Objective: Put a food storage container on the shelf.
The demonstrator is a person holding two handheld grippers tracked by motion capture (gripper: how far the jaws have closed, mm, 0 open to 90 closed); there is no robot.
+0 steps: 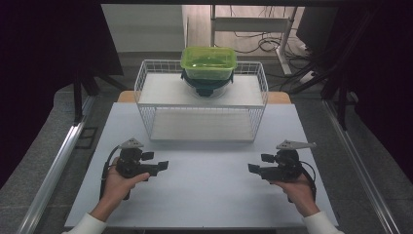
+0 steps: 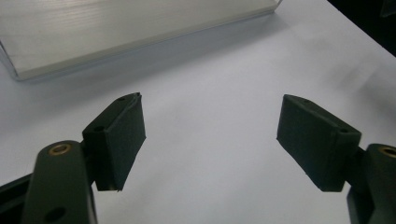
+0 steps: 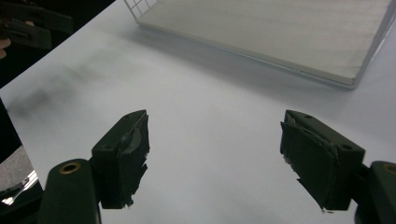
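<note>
Both hands hold grippers low over the white table (image 1: 204,195): left gripper (image 1: 163,165) and right gripper (image 1: 253,168) gape wide, gripping nothing (jaws facing each other). Farther back, a green-lidded container (image 1: 209,62) sits atop the wire rack (image 1: 202,100).

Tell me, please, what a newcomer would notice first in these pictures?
A green-lidded container stacked on a dark-rimmed bowl stands out on the upper shelf of a white wire rack at the table's far side. Nearer, the left tongs and right tongs are open, pointing inward.
</note>
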